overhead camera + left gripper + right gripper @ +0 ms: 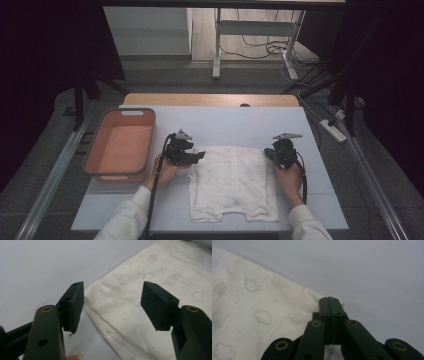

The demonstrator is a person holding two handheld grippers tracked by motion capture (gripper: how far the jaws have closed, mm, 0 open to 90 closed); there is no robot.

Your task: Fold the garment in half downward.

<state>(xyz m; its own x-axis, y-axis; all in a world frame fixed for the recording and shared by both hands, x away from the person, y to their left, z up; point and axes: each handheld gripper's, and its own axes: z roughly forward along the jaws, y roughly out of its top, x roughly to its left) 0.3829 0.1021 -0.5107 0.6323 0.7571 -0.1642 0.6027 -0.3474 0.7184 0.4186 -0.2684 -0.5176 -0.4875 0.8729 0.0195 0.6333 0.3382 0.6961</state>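
A white garment (232,182) with a faint flower print lies flat on the pale table (225,120). My left gripper (200,155) is open at the garment's far left corner. In the left gripper view the hemmed cloth edge (150,277) runs between the spread jaws of that gripper (112,293), low over it. My right gripper (270,152) is at the far right corner. In the right gripper view it (328,300) is shut, its tips pinching the corner of the garment (249,302), with a sliver of cloth showing past them.
An orange basket with a grey rim (150,140) stands empty at the table's left, close to my left hand. Bare table surface lies beyond the garment and to its right. A desk frame and cables are on the floor behind the table.
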